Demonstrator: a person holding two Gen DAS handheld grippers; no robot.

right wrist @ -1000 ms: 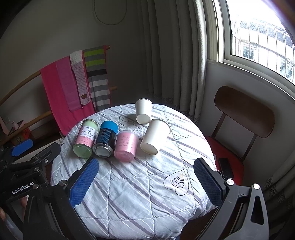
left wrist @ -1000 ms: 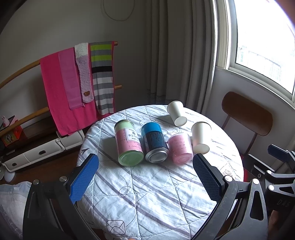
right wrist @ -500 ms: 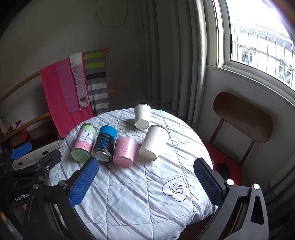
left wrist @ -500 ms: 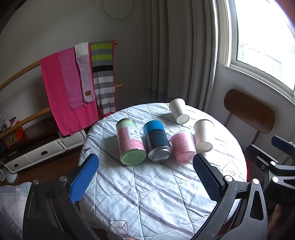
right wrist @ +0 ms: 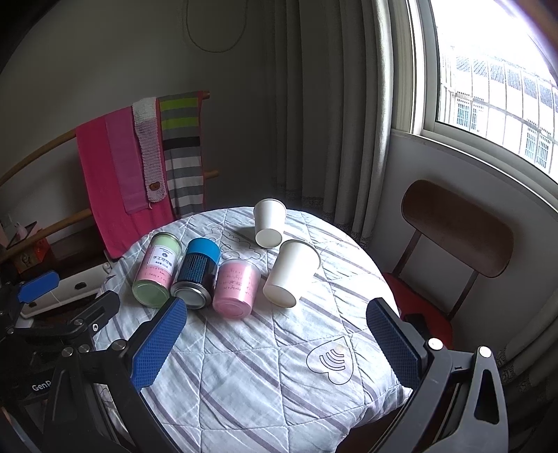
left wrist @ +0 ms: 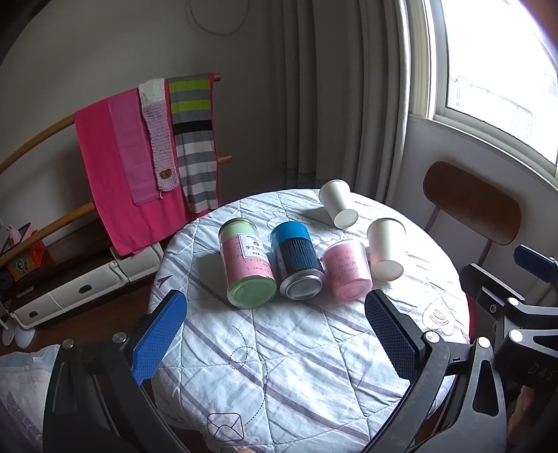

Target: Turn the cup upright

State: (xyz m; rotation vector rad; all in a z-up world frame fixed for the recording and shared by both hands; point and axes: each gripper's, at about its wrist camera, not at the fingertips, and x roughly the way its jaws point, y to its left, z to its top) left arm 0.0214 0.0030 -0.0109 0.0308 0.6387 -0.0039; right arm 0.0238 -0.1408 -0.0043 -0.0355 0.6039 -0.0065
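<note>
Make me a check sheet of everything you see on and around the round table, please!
Surface: round table under a quilted, striped cloth.
Job's things: two white paper cups, the far cup and the near cup, both lying on their sides.
Clutter: green-lidded jar, blue can and pink jar, lying side by side in a row.
Grippers: left gripper and right gripper both open, holding nothing, above the table's near edge.
Cables: a thin wire loop on the wall.
Surroundings: chair, curtain, window, rack of towels.
</note>
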